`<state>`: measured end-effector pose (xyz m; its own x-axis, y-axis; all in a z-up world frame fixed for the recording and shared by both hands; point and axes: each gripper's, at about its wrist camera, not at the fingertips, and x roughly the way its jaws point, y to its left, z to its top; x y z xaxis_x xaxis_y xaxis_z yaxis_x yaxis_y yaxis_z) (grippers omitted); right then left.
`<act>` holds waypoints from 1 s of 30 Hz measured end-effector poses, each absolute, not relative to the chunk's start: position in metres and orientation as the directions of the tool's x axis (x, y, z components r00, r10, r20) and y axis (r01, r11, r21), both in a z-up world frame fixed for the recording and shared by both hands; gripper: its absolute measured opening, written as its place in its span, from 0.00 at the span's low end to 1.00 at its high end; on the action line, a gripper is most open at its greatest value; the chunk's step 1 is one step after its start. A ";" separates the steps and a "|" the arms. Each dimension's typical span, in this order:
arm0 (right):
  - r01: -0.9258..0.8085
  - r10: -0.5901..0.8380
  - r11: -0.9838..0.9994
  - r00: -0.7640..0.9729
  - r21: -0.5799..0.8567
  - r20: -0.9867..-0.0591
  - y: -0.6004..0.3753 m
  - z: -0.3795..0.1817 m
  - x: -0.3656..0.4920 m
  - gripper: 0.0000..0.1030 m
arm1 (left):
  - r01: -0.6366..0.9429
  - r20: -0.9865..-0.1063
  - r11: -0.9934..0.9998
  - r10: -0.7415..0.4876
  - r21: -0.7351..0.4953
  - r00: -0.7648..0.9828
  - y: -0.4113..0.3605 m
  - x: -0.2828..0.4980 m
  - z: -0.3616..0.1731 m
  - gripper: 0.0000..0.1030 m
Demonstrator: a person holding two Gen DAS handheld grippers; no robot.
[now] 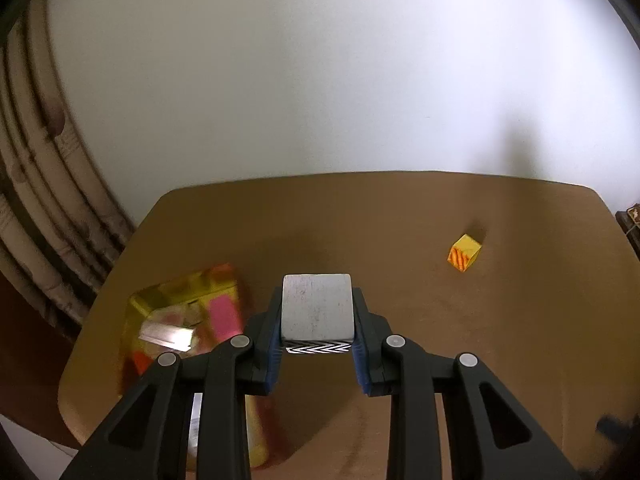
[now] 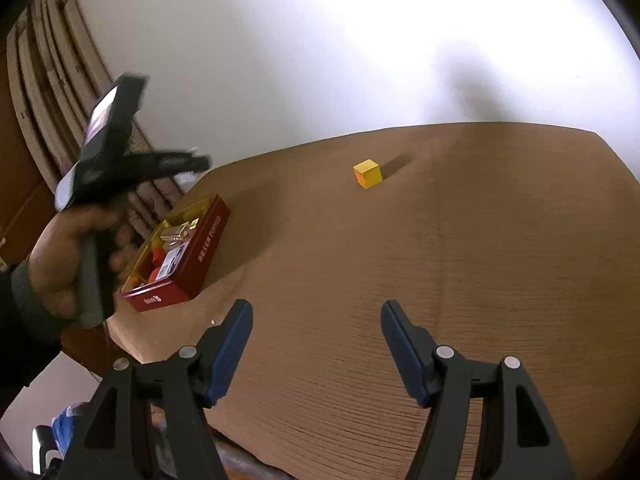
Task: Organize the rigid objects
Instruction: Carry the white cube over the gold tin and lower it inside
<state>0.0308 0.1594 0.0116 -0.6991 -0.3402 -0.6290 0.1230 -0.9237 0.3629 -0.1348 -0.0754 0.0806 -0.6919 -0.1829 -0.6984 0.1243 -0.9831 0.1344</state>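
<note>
My left gripper (image 1: 318,320) is shut on a white cube (image 1: 317,306) with a black zigzag pattern on its lower face, held above the brown table (image 1: 400,220). A red tin box (image 2: 192,256) with a yellow inside holds several small items; in the left wrist view the box (image 1: 184,312) is blurred, just left of the gripper. A yellow cube (image 1: 464,252) with orange stripes sits far right on the table; it also shows in the right wrist view (image 2: 368,174). My right gripper (image 2: 316,320) is open and empty above the table's near side. The left gripper (image 2: 120,160) shows blurred there, held in a hand.
A white wall (image 1: 320,80) stands behind the table. Stacked cardboard (image 1: 40,200) leans at the left. The table's left edge (image 2: 132,344) drops off near the red box.
</note>
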 end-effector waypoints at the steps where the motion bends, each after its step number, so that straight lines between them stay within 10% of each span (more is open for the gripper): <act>1: 0.118 -0.340 -0.923 -0.699 0.367 -0.629 0.161 0.012 0.030 0.66 | 0.129 -0.699 -0.983 -0.184 0.131 -0.691 -0.083 -0.129 0.081 0.25; 17: 0.117 -0.339 -0.924 -0.688 0.363 -0.642 0.158 0.009 0.028 0.66 | 0.277 -0.743 -0.961 -0.194 0.012 -0.641 -0.220 -0.019 0.057 0.25; 30: 0.110 -0.327 -0.932 -0.669 0.347 -0.667 0.158 0.000 0.025 0.66 | 0.289 -0.821 -0.948 -0.057 -0.135 -0.569 -0.215 -0.158 0.042 0.25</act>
<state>0.0249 0.1584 0.0003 -0.6690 -0.3275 -0.6673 0.1104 -0.9315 0.3465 -0.1583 -0.2145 0.0422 -0.5687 -0.0567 -0.8206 0.2893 -0.9477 -0.1350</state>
